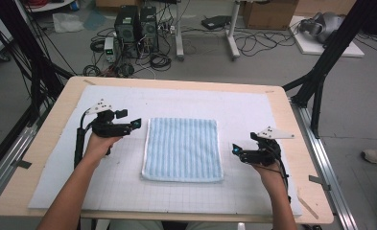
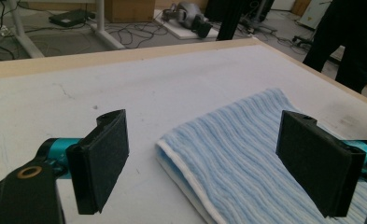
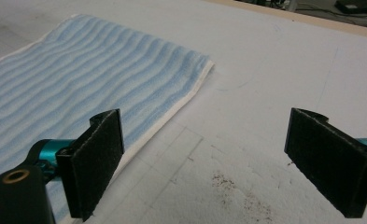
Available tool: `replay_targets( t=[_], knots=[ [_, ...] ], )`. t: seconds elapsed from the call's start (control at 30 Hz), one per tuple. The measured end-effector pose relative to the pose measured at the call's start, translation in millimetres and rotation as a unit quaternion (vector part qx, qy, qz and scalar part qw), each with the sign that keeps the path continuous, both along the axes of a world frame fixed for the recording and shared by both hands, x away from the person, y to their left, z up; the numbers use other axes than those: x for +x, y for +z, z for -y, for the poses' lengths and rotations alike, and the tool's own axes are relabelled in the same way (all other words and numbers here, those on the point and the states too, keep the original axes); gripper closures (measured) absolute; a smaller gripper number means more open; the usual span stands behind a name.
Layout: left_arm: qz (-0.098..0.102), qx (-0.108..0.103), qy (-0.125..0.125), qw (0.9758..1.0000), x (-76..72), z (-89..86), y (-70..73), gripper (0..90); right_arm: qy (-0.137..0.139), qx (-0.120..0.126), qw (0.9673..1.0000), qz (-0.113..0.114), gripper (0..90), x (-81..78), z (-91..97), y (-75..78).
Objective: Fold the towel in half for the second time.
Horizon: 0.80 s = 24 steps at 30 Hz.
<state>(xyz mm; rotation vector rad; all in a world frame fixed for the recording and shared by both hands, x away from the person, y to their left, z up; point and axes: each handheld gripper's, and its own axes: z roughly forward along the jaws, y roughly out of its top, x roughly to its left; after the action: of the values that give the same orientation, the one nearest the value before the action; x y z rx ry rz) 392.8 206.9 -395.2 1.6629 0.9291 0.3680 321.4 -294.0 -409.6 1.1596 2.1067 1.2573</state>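
You held the left gripper [image 1: 137, 123] and right gripper [image 1: 235, 149] wide apart and empty, flanking the folded blue towel [image 1: 183, 149] on the bench [image 1: 56, 115].

High view: overhead from the person's side, facing forward and down over the folded towel [image 1: 182, 149]. Both gripper views sit low and close beside that towel [image 2: 246, 154] [image 3: 85, 79], sharing it from opposite sides.
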Motion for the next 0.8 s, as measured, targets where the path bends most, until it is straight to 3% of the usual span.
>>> replay_targets(
  t=[0.13,0.4,0.5,0.63,0.8],
  knots=[
    [-0.012,0.018,0.000,0.9998,12.8,1.5,3.4,18.8,0.003,0.000,1.0000,-0.004,11.1,-0.4,-0.7,0.0],
    [-0.030,0.027,0.000,0.9992,33.0,9.7,0.7,21.2,0.007,0.004,1.0000,-0.005,11.1,-0.2,-1.3,-0.2],
    [-0.038,0.036,0.007,0.9986,41.2,14.3,-6.3,23.6,0.008,0.004,0.9999,-0.006,11.1,-0.1,-1.9,-0.3],
    [-0.064,0.056,0.008,0.9964,50.1,17.3,-23.2,26.3,0.008,0.006,0.9999,-0.005,11.1,0.2,-1.2,-0.5],
    [-0.067,0.072,0.005,0.9951,58.7,25.6,-31.9,31.2,0.007,0.009,0.9999,-0.010,11.1,0.8,-1.1,-1.7]
  ],
)
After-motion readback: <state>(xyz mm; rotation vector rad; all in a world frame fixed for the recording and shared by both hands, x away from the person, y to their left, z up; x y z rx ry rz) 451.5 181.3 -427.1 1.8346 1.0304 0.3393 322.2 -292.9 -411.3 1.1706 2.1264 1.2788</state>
